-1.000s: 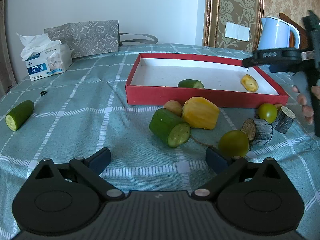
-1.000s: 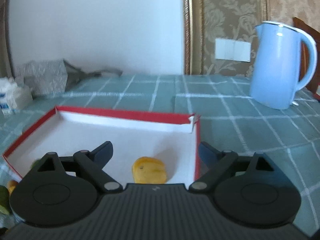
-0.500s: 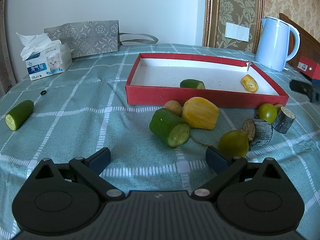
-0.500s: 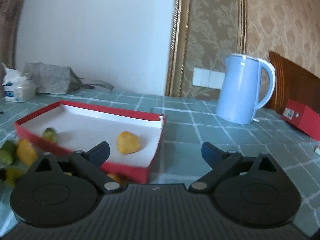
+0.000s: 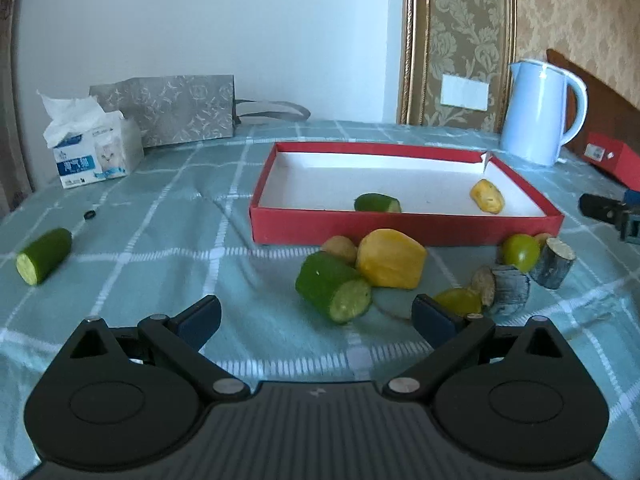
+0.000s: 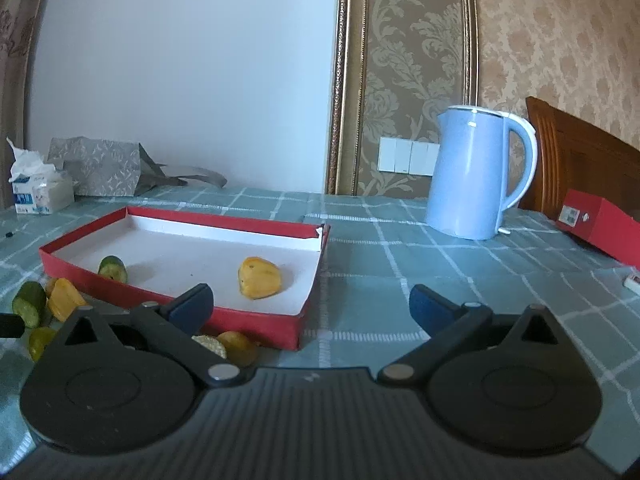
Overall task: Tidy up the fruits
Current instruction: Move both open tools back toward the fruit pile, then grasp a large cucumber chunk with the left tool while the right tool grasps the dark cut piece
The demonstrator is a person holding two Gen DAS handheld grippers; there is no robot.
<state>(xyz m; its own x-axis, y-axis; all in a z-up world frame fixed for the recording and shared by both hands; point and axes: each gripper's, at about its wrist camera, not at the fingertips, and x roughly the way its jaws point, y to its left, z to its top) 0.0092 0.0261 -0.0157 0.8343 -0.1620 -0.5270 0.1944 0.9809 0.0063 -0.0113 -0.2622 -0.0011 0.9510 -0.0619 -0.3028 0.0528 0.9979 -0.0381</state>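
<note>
Both tools stand with jaws apart and empty over a checked-cloth bench (image 5: 160,216). The right tool (image 6: 310,306), its jaws just opened wider with nothing between them, sits near the red tray's (image 6: 256,318) right corner. Inside the tray lie a yellow fruit piece (image 6: 259,278) and a green cucumber end (image 5: 377,203). The left tool (image 5: 316,316) faces the unsorted pile just in front of the tray: a cucumber chunk (image 5: 334,286), a large yellow piece (image 5: 390,258), green tomatoes (image 5: 520,252) and grey stubs (image 5: 506,288). Another cucumber piece (image 5: 44,255) lies far left. The round pieces touch one another, so a careless grab could likely nudge neighbours rolling toward the bench edge.
</note>
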